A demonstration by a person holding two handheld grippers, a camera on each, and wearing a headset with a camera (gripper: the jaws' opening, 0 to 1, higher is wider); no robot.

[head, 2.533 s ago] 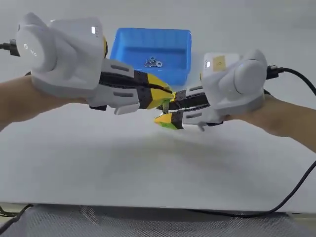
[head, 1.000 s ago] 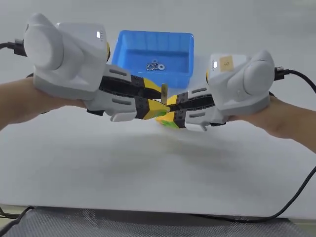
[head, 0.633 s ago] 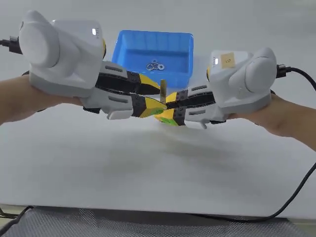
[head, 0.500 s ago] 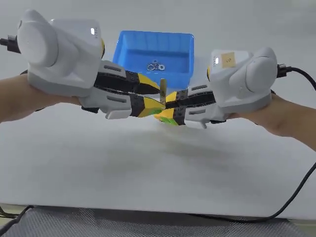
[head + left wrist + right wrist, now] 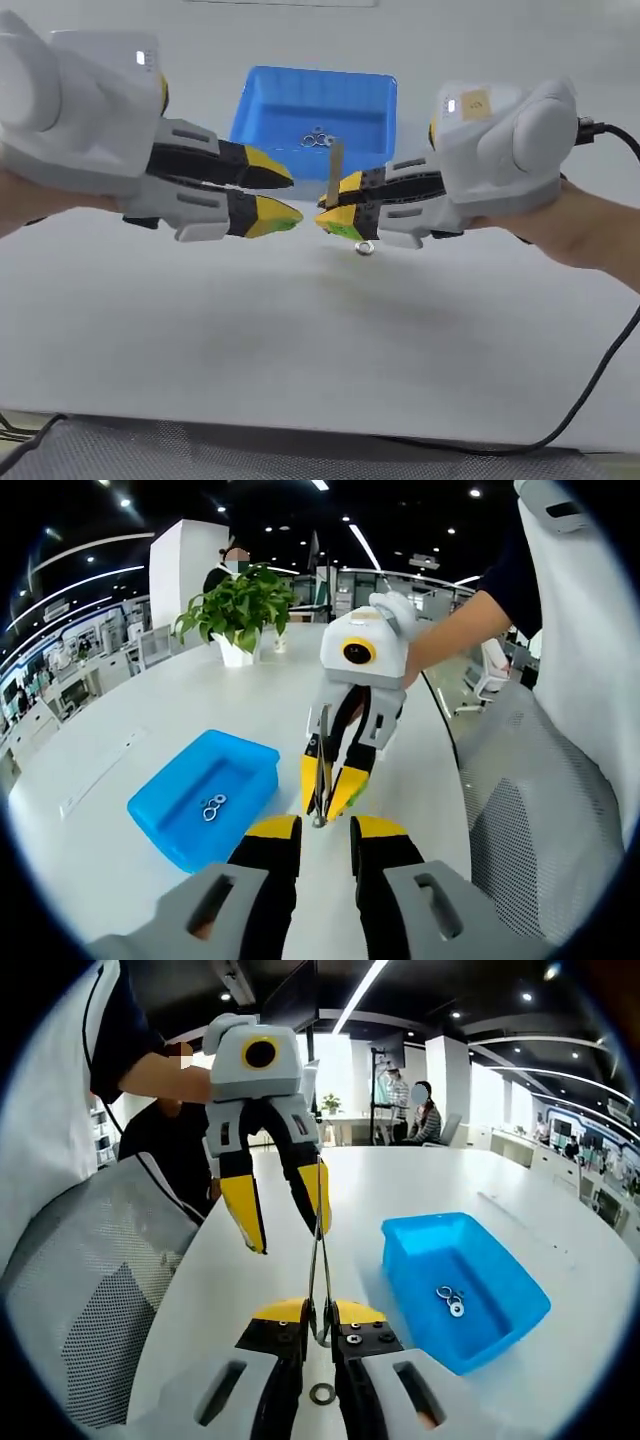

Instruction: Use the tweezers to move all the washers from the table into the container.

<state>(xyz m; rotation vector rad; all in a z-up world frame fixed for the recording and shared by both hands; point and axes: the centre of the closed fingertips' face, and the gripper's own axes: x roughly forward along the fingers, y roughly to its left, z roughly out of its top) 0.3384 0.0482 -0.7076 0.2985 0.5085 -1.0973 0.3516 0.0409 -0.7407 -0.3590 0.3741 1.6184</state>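
Jaws of the right gripper [image 5: 325,207] are clamped on the tweezers [image 5: 335,168]. Jaws of the left gripper [image 5: 290,197] stand apart w/ nothing btwn them.

Head view: the two grippers face each other tip to tip above the bench [image 5: 300,350], near but not touching. The tweezers rise from the right jaws as a thin metal strip, top end seen against the near wall of the blue container [image 5: 310,82]. The container sits on the bench behind both grippers. A washer cluster [image 5: 318,138] lies on its floor, approx. mid-tray. One loose washer [image 5: 365,248] lies flat on the bench just below the right gripper, outside the container. A black cable [image 5: 600,370] trails from the right gripper across the bench.

Right gripper view: the tweezers [image 5: 318,1250] run straight fwd from the shut jaws, two thin legs close together. The loose washer [image 5: 322,1393] is on the bench under the jaws. The left gripper [image 5: 290,1232] hangs opposite, yellow tips spread wide. The container [image 5: 480,1350] is off to the right w/ the washer cluster [image 5: 450,1300] inside.

Left gripper view: the right gripper [image 5: 330,785] points this way, tweezers [image 5: 320,770] pinched btwn its yellow tips. The container [image 5: 185,852] is to the left w/ the washer cluster [image 5: 213,806] in it. Bkgd: a potted plant [image 5: 240,605] on the bench.
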